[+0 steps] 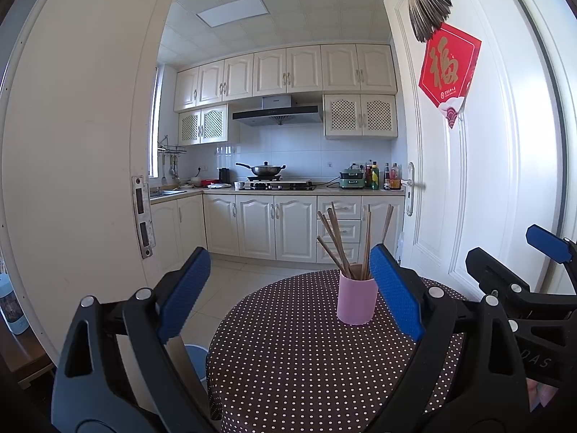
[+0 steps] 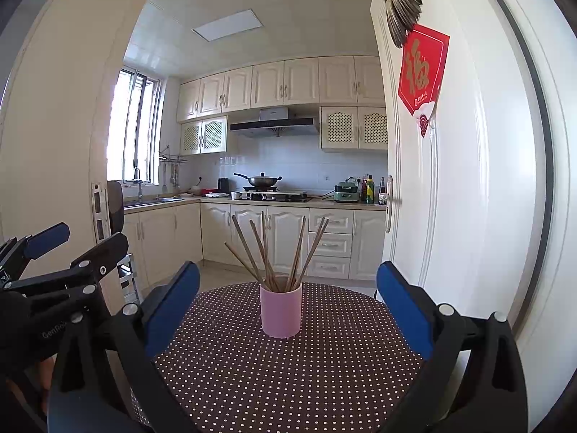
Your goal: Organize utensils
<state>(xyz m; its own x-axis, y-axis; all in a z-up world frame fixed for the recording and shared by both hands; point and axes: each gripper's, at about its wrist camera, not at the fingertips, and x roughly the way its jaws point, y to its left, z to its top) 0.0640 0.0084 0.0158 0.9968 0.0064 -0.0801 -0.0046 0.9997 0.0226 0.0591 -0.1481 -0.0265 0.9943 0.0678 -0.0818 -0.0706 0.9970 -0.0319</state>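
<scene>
Two bits of writing are legible to you: the gold character 福 on the red door hanging (image 1: 448, 68), and "GenRo…", cut off, on the body of your left gripper (image 2: 47, 241) in the right wrist view; the letters "DAS" on your right gripper (image 1: 541, 241) in the left view are probably part of a longer word. Both grippers are spread wide, blue pads (image 1: 184, 288) far apart, holding nothing and touching nothing. The pink cup (image 2: 281, 310) stands upright on the polka-dot tablecloth (image 2: 288, 379), with brown chopsticks (image 2: 270, 252) fanned out of it. From the right gripper's camera the cup sits ahead, centred between the fingers; from the left gripper's it lies ahead, close beside the right-hand pad.
</scene>
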